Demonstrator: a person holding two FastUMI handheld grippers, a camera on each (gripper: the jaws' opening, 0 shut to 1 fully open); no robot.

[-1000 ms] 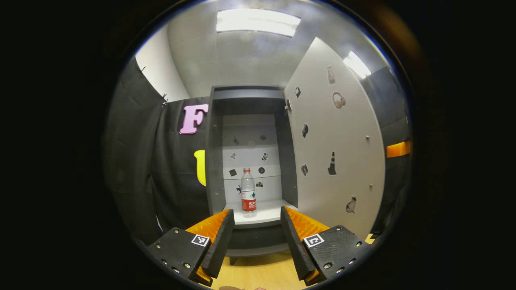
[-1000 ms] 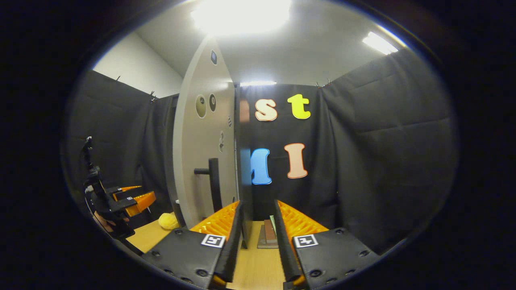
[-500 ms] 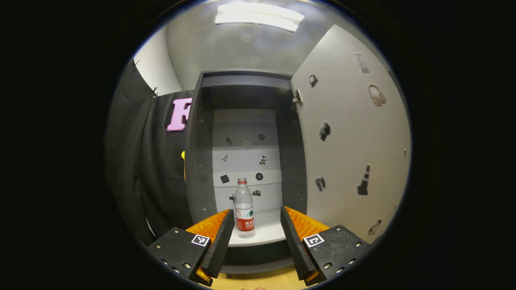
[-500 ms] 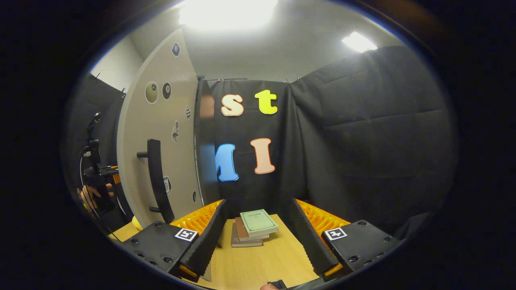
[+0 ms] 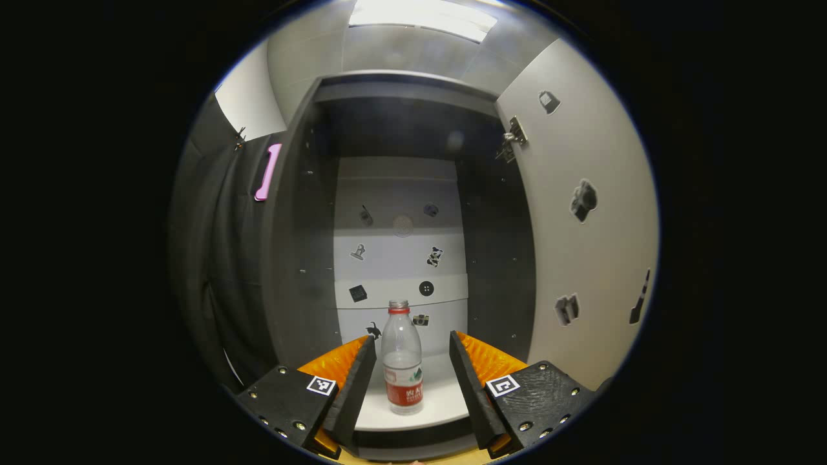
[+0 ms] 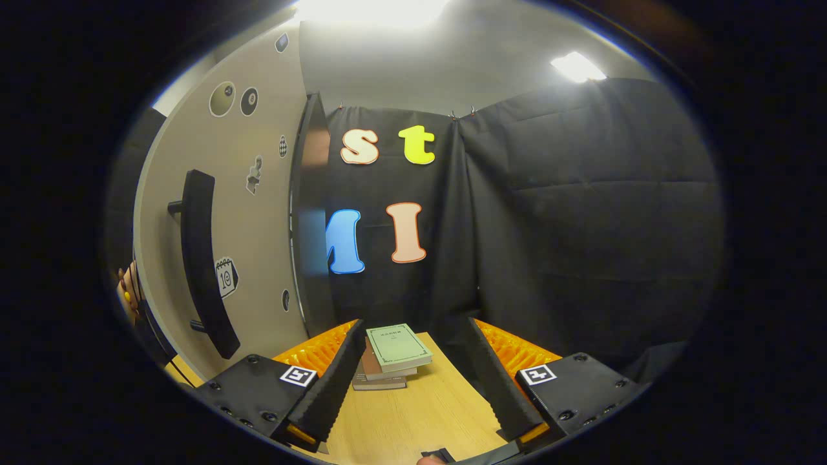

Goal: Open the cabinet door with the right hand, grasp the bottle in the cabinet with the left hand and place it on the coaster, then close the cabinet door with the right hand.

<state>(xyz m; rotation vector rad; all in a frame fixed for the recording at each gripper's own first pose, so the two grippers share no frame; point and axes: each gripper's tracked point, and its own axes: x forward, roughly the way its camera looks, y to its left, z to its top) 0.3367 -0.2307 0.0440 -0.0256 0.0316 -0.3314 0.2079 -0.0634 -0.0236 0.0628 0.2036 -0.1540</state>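
The cabinet stands open in the left gripper view, its grey door swung out to the right. A clear bottle with a red label stands upright on the white shelf inside. My left gripper is open, with the bottle between its fingers and a gap on each side. In the right gripper view my right gripper is open over the wooden table and holds nothing. The door's outer face with its black handle lies to its left.
A stack of books lies on the table ahead of the right gripper. Black cloth hangs behind and to the right. A hand peeks past the door's left edge. Stickers dot the cabinet's back panel.
The left gripper has moved forward into the cabinet until the bottle stands between its fingers. The right gripper has let go of the door, opened wider and swung right toward the books.
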